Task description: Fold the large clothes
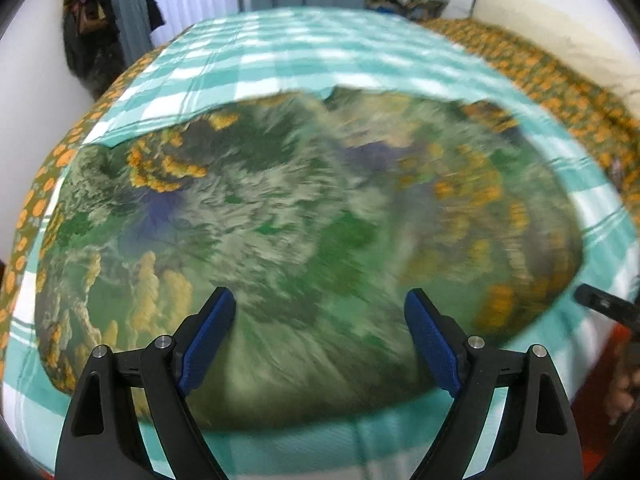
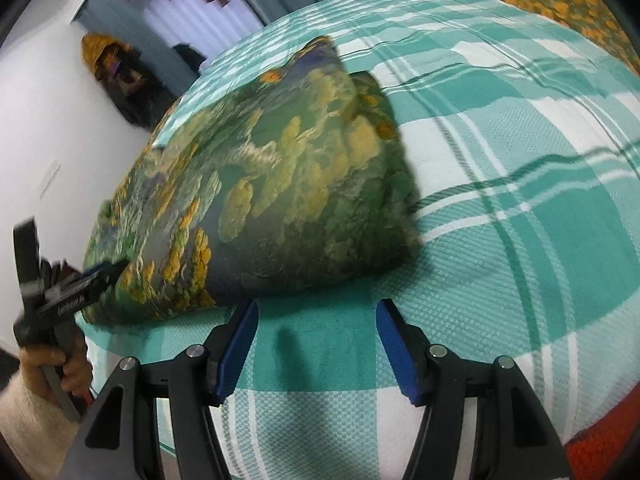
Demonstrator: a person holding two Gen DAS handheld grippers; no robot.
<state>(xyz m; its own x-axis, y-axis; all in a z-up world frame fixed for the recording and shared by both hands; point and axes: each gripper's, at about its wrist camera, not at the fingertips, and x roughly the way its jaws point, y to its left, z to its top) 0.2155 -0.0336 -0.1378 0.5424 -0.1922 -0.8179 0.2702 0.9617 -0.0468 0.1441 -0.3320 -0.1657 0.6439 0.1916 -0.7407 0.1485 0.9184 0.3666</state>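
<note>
Green and orange print cloth, soft and thin-looking, with pale cream blotches and touches of purple: the garment (image 2: 280, 184) lies on the bed (image 2: 520, 208), already folded into a broad, rounded slab with a doubled near edge. Under it, a teal-and-white checked sheet (image 1: 304, 52), woven with a fine waffle grain, a few long ripples to the garment's right.

My left tongs (image 1: 320, 340) hang over the garment's near half, jaws wide apart, nothing between the blue pads. My right tongs (image 2: 316, 348) sit just off the garment's near edge over bare sheet, jaws partly spread, also empty.

Judging by the tidy outline, at least one fold is in; the slab is still wide, so I reckon another fold or two remain. Left view is motion-blurred, so finer creases are unreadable.
</note>
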